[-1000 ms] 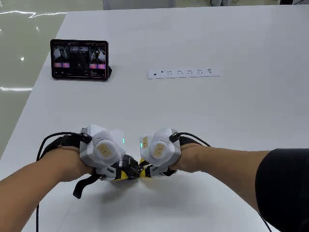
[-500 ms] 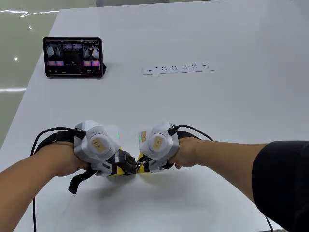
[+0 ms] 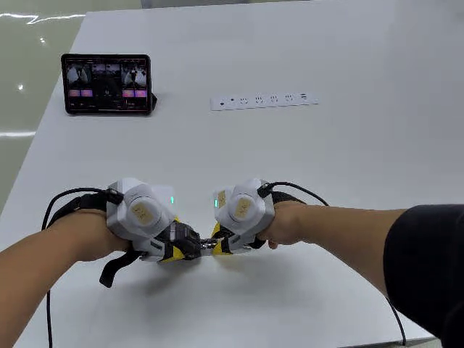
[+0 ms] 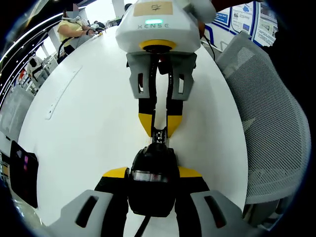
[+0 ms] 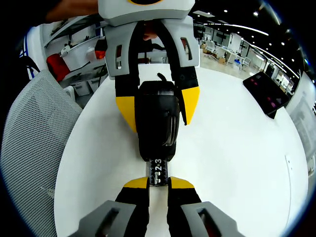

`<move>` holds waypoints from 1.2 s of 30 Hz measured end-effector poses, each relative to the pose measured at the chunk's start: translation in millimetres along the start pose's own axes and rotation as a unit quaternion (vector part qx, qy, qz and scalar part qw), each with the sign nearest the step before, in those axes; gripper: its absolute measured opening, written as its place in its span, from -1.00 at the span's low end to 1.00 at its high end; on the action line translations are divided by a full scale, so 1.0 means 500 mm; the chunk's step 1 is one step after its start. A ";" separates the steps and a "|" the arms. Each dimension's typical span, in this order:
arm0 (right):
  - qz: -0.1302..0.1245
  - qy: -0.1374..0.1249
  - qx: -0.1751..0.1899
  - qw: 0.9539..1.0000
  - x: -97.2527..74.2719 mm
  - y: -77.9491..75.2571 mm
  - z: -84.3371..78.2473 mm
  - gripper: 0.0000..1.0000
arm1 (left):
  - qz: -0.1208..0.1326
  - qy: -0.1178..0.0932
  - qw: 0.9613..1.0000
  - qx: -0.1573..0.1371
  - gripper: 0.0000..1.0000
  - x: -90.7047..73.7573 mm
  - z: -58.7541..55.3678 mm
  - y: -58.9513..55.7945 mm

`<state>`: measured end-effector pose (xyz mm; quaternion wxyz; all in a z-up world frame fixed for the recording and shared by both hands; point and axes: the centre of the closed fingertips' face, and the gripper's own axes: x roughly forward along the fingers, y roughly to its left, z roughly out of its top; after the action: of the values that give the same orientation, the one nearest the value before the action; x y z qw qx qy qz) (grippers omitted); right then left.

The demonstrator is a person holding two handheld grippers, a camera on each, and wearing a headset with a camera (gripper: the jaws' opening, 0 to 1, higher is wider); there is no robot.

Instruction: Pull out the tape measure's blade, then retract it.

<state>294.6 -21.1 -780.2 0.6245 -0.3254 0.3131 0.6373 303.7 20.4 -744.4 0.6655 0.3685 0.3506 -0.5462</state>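
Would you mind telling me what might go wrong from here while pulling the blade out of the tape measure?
1. The right gripper pinches just the blade near its tip; if it slips, the blade would likely snap back into the case.
2. The left gripper clamps the glossy black case by its sides, so a harder pull might twist it or drag it loose.
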 end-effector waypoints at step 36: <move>-0.005 0.012 0.029 0.999 -0.037 0.001 -0.052 -0.82 | 0.002 -0.004 1.000 -0.002 -0.38 0.001 0.000 0.001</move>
<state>294.8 -52.9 -780.9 0.6332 -0.3161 0.3373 0.6207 304.1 20.3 -744.7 0.6690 0.3656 0.3481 -0.5455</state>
